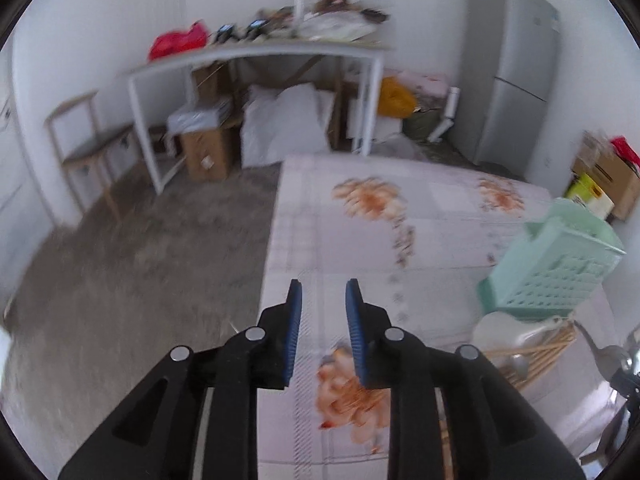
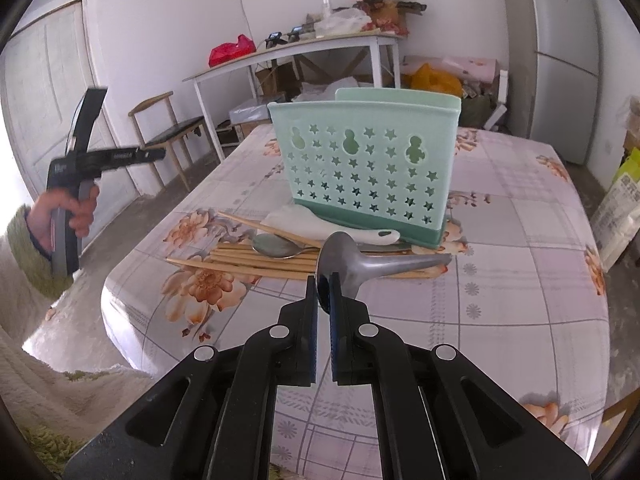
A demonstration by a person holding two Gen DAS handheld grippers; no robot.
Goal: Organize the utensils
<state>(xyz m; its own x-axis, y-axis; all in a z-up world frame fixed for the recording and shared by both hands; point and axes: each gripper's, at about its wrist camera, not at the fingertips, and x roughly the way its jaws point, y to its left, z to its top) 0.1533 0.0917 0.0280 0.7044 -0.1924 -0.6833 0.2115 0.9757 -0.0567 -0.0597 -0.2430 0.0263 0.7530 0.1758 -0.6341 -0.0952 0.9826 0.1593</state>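
Right gripper (image 2: 324, 292): blue pads clamped on the bowl of a metal spoon (image 2: 360, 262), handle pointing right above the floral tablecloth (image 2: 520, 280). Behind it: wooden chopsticks (image 2: 256, 262) in a loose pile, a second spoon (image 2: 276, 246) lying on them, a white utensil (image 2: 376, 236), and an upright mint-green holder (image 2: 360, 168) with star cut-outs. Far left: hand (image 2: 76, 212) in a green sleeve gripping the left gripper (image 2: 112, 156), off the table.
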